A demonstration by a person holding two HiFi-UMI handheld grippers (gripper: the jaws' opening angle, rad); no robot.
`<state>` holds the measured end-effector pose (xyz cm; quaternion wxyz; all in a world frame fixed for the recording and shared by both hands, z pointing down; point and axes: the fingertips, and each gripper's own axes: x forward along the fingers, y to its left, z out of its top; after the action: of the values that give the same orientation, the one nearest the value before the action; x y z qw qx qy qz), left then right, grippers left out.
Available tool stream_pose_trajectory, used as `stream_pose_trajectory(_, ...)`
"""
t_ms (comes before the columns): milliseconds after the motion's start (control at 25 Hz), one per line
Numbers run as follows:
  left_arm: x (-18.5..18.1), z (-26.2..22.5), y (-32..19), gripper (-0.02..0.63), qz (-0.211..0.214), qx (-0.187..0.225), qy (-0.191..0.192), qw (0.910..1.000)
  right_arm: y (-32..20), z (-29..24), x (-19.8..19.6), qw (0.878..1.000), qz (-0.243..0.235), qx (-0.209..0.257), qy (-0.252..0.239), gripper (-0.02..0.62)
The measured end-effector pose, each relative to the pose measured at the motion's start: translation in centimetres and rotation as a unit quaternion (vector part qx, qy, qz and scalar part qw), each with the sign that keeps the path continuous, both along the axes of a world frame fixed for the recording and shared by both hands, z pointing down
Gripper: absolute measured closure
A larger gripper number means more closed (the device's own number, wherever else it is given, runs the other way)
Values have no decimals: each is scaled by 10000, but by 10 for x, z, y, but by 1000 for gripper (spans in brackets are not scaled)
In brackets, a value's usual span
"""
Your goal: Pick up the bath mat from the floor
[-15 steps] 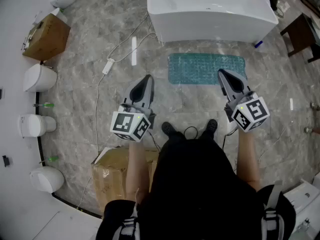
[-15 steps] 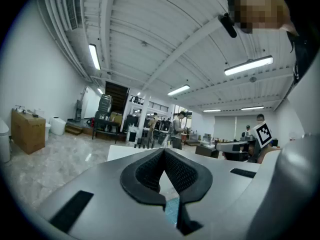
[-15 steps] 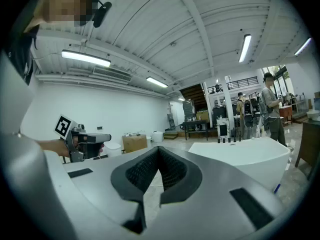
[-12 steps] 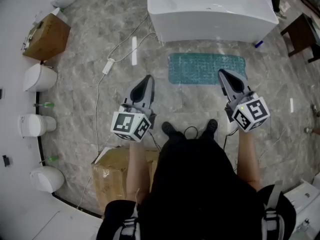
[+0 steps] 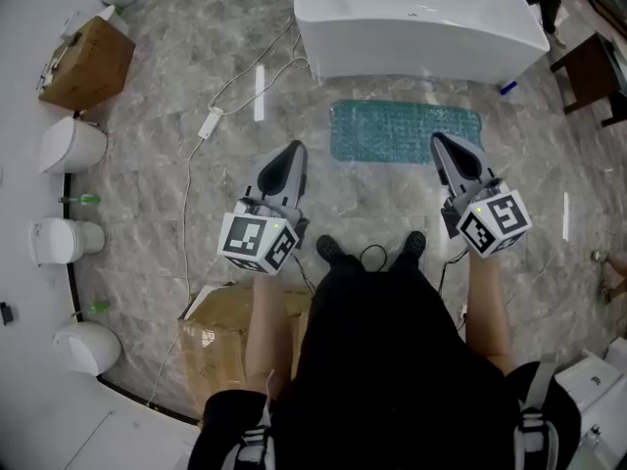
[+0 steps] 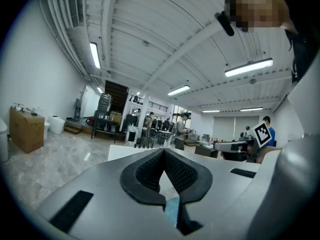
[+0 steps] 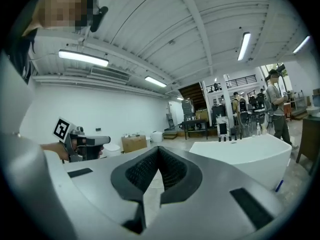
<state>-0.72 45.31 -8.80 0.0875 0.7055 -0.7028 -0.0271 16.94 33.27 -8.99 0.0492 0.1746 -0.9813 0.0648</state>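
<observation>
Head view: left gripper and right gripper, both clenched tip-to-tip, empty, touching nothing, raised above teal bath mat.

Bathrm showroom, toilets, tub, cardboard boxes

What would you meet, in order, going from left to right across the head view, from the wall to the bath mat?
white toilet → white power strip → left claw → bath mat
</observation>
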Motion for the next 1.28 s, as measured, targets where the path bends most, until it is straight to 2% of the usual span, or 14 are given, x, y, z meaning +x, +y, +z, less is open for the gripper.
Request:
stream_pose_trajectory(160,-17,6,10,594,142,-102,-34,9998,8,5,-10,9993,304,-111,-204,583)
stream_pose_trajectory(320,-32,23,17,594,245,-240,-50,9994,17,19,-14,9981,567,-177,-144,583)
stream_pose_trajectory(560,-44,39,-6,594,252,-353,98,9990,1,34,-10,9972,690,-303,6,583)
stream_pose_trajectory(720,-44,42,-32,594,236,-463,62,9986,-34,36,-21,9973,640,-339,-110,583)
stream_pose_trajectory(880,-54,40,-73,594,58,-555,-3,9984,-85,37,-51,9984,387,-332,-264,583)
stream_pose_trajectory(1120,-71,31,-165,594,-188,-491,25,9986,-192,30,-82,9977,178,-340,-555,583)
stream_pose_trajectory(1280,-76,38,-230,594,-244,-573,95,9980,-249,35,-94,9979,33,-338,-544,583)
